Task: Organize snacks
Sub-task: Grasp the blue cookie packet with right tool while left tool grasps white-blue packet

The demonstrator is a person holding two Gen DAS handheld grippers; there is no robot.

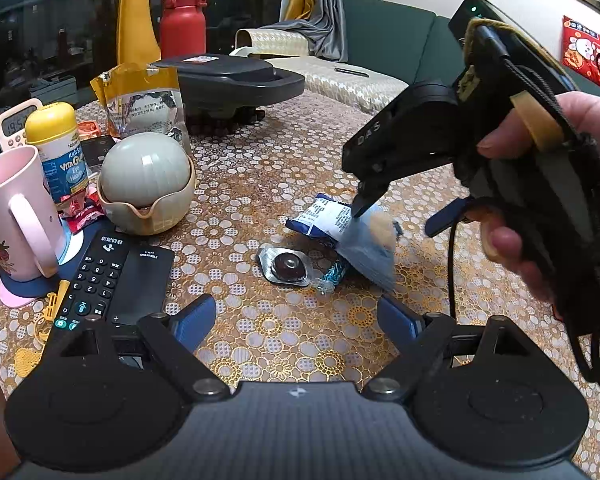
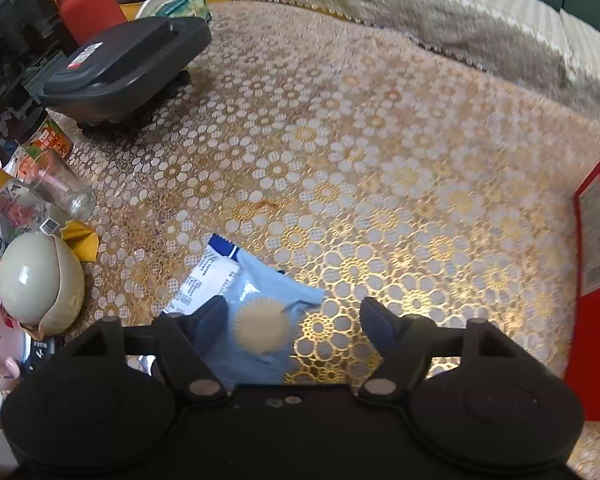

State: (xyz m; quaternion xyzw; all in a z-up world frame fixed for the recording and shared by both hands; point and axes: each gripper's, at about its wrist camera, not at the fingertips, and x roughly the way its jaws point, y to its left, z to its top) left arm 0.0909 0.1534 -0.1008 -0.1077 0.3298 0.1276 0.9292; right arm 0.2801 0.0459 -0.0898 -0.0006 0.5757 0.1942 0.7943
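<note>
My left fingers (image 1: 296, 316) stand wide apart at the bottom of the left wrist view, empty, over bare patterned desk (image 1: 284, 152). My right fingers (image 2: 296, 320) are partly open, pointing steeply down over the blue packet (image 2: 256, 300), which lies at the lower middle of the right wrist view. The left blue pad (image 2: 210, 316) lies over the packet's edge; the right pad is above bare desk, clear of it. I cannot tell whether the left pad actually touches the wrapper, and nothing is gripped. In the left wrist view, my right hand (image 1: 540, 200) comes in from the right edge, one finger tip right at the packet.

Just left of the packet, a foil-sealed chocolate (image 1: 286, 266) and a small teal-wrapped candy (image 1: 332, 276) lie on the desk. Further left sit a remote (image 1: 116, 280), a grey ball in a beige bowl (image 1: 146, 178), a pink mug (image 1: 12, 216) and a vitamin bottle (image 1: 58, 148). A dark lidded box (image 1: 228, 76) and a red flask (image 1: 182, 16) stand in the upper part of the frame. A red box (image 2: 596, 240) fills the right edge of the right wrist view.
</note>
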